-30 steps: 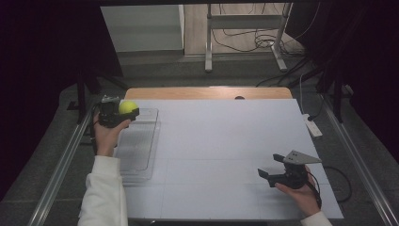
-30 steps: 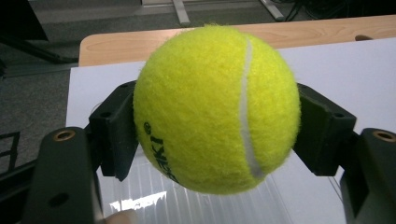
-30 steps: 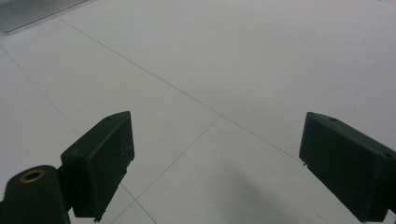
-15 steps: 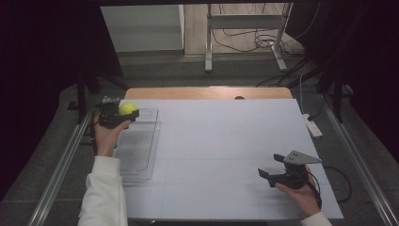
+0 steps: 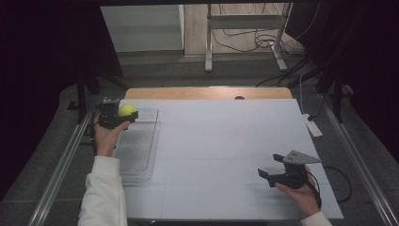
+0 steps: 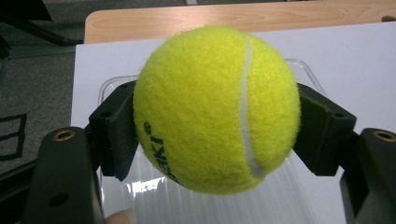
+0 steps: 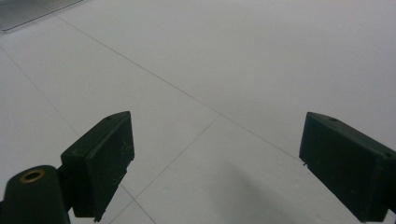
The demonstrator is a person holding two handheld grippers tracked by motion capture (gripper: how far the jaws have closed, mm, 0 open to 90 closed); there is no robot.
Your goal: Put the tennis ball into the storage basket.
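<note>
Tennis ball [image 6: 217, 109] – light, fuzzy, springy, grippy – clamped across its middle by left gripper [image 5: 115, 118] fingers, above clear tray [image 5: 136, 150] at table's left. Right gripper [image 5: 277, 173] fingers open, w/ nothing between.

A white sheet [image 5: 226, 150] covers the table, its wooden edge [image 5: 207, 92] bare (cables [image 5: 244, 42] trail on the floor beyond).
</note>
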